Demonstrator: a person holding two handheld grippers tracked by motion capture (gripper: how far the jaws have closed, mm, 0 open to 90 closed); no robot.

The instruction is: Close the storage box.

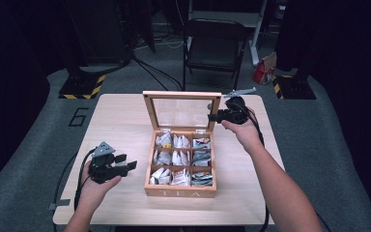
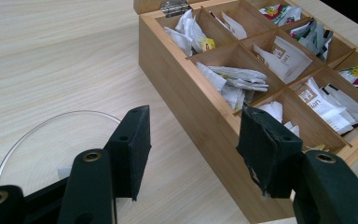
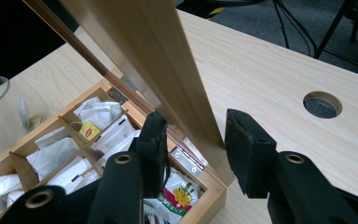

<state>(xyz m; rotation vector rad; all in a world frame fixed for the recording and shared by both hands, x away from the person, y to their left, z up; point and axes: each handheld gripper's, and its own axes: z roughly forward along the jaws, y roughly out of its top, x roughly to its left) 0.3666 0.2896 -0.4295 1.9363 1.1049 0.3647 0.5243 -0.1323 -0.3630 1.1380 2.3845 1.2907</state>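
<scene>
Tea bags in box, mid-table.

High view overhead, facing forward-down; both gripper views close, sharing tea box compartments.

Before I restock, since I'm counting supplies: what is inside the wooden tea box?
The tea box holds nine compartments of tea bag packets: mostly white ones at left and middle, colourful and grey ones in the right column. Packets overlap, so any underneath are hidden and can't be counted.

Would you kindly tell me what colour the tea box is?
The tea box is light natural wood, seen best in the left gripper view.
</scene>
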